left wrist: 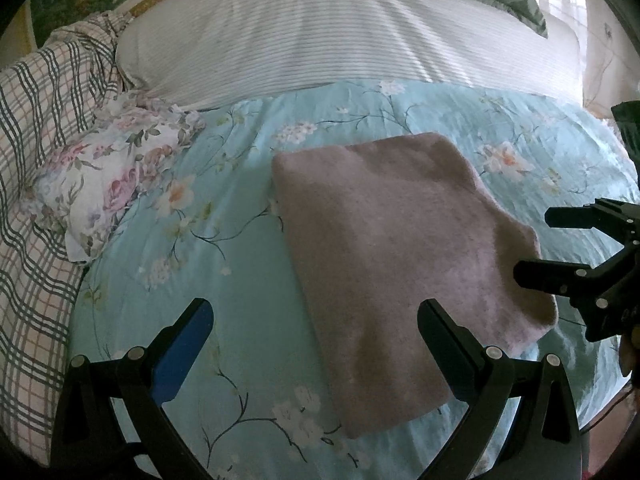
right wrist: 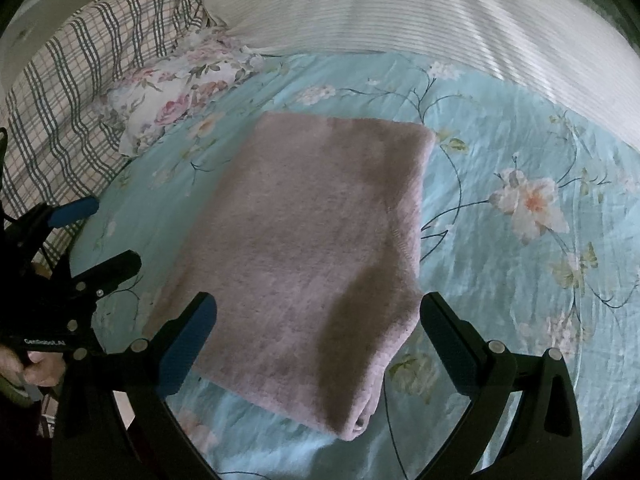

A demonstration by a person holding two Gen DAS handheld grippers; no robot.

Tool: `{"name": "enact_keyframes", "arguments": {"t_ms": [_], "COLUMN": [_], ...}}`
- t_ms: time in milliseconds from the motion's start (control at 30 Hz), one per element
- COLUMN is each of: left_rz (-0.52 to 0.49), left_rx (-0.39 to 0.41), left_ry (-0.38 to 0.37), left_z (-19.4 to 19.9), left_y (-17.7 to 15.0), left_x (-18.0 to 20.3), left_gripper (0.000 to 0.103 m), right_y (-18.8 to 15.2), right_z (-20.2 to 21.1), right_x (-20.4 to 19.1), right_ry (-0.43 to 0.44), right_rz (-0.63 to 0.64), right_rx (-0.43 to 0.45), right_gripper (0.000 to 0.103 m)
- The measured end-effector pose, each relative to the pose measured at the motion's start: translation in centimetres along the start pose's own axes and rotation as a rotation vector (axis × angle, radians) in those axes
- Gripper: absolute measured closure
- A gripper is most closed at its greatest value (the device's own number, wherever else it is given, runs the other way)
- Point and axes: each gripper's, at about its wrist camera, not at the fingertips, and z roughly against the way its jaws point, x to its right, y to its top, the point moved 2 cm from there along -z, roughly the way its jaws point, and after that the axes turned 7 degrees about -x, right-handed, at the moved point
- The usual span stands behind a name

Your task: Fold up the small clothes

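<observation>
- We record a bed covered by a light blue sheet printed with pale blossoms and dark twigs (left wrist: 248, 120), on which all task activity takes place.
- Along the far side lies a long white ribbed bolster pillow (left wrist: 320, 36); at the left we note a green-and-white checked blanket (left wrist: 36, 128) and a small crumpled floral-print cloth (left wrist: 112, 176), both well apart from the work area.
- The task's thing, a dusty pink fleecy garment folded into a thick rectangle (right wrist: 304, 240), lies flat on the sheet. Its long axis runs from the near edge of the bed away toward the bolster, tilted slightly to the left in the left wrist view.
- We judge the fold largely complete: the layered near corner shows stacked edges in the right wrist view.
- The right gripper (right wrist: 320, 344) hovers over the near short edge, with the garment between and ahead of its fingers; its jaws stand wide apart and hold nothing.
- The left gripper (left wrist: 316, 344) sits at the garment's left long edge, straddling it; its jaws are likewise spread wide and empty.
- The deciding relation: both grippers are near the garment's near end, the right one centred on it, so we judge it the better placed for any further fold along the long axis.
</observation>
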Motion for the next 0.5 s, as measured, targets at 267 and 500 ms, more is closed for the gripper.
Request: {"name": "enact_keyframes", "arguments": {"t_ms": [267, 500], "left_rz": [-0.002, 0.013], "left_rx": [-0.012, -0.017], "left_ry": [0.006, 0.003], "left_z": [-0.7, -1.1], "left_y": [0.4, 0.4], "left_x": [0.1, 0.0], "left_gripper": [0.001, 0.001], "right_y": [-0.2, 0.1], "right_z": [-0.5, -1.1], "right_x": [0.5, 0.7], "right_ry": [0.003, 0.020], "right_rz": [-0.010, -0.017], "right_rx": [-0.008, -0.017], "right_gripper": [0.002, 0.002]}}
